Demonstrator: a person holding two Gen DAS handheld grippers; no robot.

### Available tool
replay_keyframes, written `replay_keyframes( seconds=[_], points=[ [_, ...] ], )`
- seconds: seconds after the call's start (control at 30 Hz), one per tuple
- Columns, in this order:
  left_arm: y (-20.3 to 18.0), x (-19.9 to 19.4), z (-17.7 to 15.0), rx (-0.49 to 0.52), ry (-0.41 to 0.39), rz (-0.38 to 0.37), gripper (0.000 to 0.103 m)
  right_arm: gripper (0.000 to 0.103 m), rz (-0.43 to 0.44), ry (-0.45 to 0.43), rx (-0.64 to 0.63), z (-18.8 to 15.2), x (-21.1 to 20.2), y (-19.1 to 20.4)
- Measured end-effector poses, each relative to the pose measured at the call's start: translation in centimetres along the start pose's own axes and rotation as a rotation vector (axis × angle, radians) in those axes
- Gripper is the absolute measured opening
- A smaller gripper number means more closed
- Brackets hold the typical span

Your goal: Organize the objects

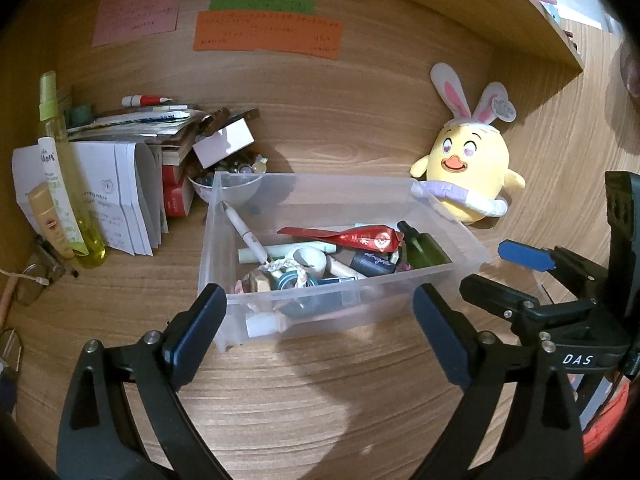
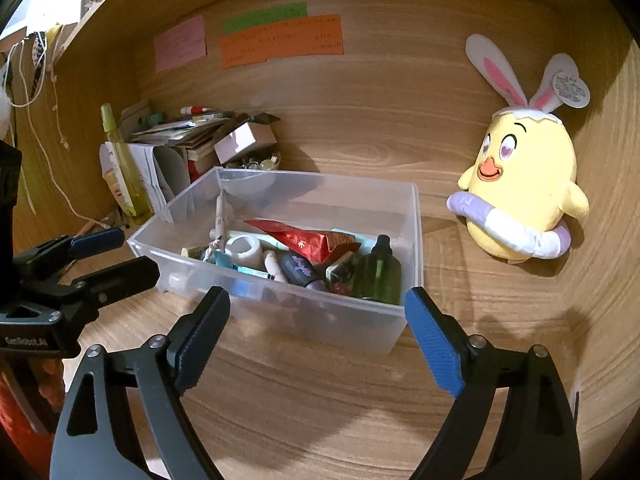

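Note:
A clear plastic bin (image 1: 320, 178) (image 2: 320, 176) stands on the wooden shelf floor. It holds a red foil packet (image 1: 352, 236) (image 2: 304, 238), a green bottle (image 1: 424, 248) (image 2: 378, 272), a white pen (image 1: 246, 232) and several small items. My left gripper (image 1: 318, 300) (image 2: 134, 252) is open just in front of the bin's near left side. The jaws frame the bin's front wall without pressing on it. My right gripper (image 2: 316, 304) (image 1: 490, 268) is open too, at the near right corner, with nothing gripped.
A yellow plush chick with bunny ears (image 1: 468, 164) (image 2: 524, 184) leans on the back wall at the right. At the left are a pile of papers and books (image 1: 132, 184), a yellow spray bottle (image 1: 64, 152), a bowl of trinkets (image 1: 230, 188) and glasses (image 1: 28, 288). Sticky notes (image 1: 268, 34) hang on the back wall.

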State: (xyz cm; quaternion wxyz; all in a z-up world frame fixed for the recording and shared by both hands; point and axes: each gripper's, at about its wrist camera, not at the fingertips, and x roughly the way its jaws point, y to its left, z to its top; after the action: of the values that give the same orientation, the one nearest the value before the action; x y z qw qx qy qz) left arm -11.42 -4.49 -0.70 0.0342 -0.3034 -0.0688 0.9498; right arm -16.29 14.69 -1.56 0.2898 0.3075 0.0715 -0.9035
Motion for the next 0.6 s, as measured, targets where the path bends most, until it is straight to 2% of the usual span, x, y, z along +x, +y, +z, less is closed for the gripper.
replay_keyframes(
  seconds=[0.6],
  points=[
    [-0.10,0.27,-0.48,-0.001,0.019,-0.005,0.096,0.088,-0.001,-0.009,0.019,-0.25,-0.78,-0.31]
  ],
)
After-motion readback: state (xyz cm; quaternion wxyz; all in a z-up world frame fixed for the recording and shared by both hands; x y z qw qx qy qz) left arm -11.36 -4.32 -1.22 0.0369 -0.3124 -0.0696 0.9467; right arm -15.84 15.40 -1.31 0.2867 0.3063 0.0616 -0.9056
